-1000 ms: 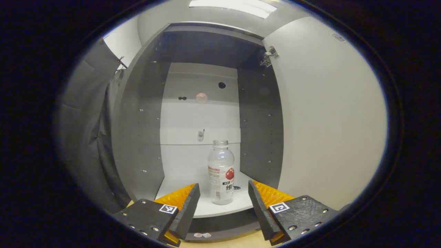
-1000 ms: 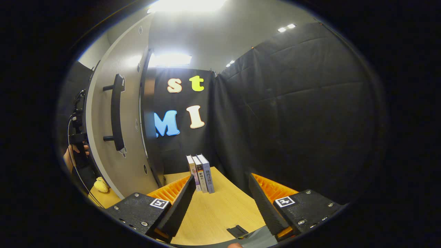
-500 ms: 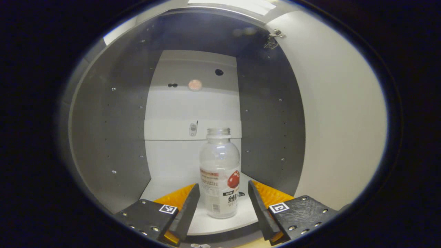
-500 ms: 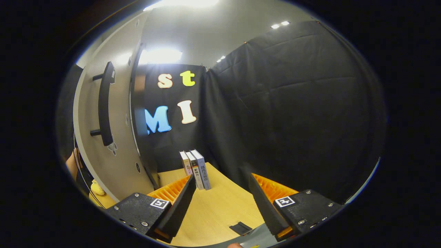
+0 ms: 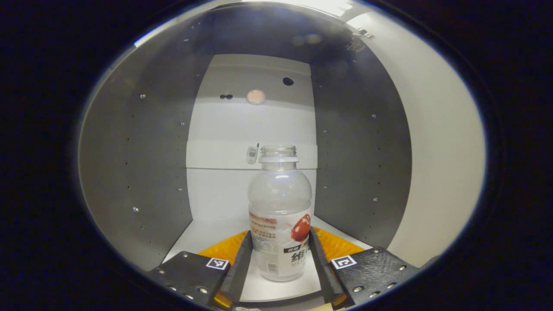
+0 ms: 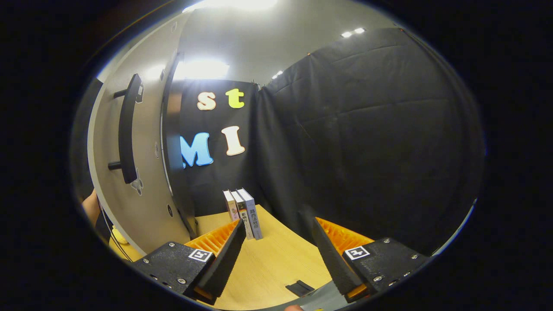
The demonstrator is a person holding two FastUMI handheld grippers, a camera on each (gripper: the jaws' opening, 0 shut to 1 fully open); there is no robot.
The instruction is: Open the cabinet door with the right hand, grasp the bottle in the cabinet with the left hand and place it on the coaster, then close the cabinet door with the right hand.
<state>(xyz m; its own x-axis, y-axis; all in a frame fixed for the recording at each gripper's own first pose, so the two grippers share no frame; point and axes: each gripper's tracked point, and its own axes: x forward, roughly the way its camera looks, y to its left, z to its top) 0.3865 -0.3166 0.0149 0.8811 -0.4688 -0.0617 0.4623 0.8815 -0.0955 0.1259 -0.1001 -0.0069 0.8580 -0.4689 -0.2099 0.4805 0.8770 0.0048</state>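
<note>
**Left jaws around the bottle: clamp before lifting**

The bottle point(image 5: 279, 216) stands upright on the cabinet floor point(image 5: 207, 233), well forward of the back wall. Your left gripper point(image 5: 279, 259) has its jaws on either side of the bottle's labelled lower body, very close to it. Whether both pads already press on it cannot be told. Your right gripper point(image 6: 276, 255) hangs over the bench point(image 6: 268, 263) with its jaws apart and holding nothing, the open door point(image 6: 142, 172) and its handle point(image 6: 127, 129) off to its left.

Risks from here:
- The bottle looks empty, uncapped and light. If one pad meets it first, it will likely be pushed aside or tipped.
- A hard squeeze may buckle the thin plastic wall.
- The grip sits low, so the top may swing on the lift. Keep it clear of the door to the bottle's right.

Against the frame a second ago: the left jaws have closed in from a wide stance, and the bottle now sits much nearer the camera. The right gripper has hardly moved.
</note>
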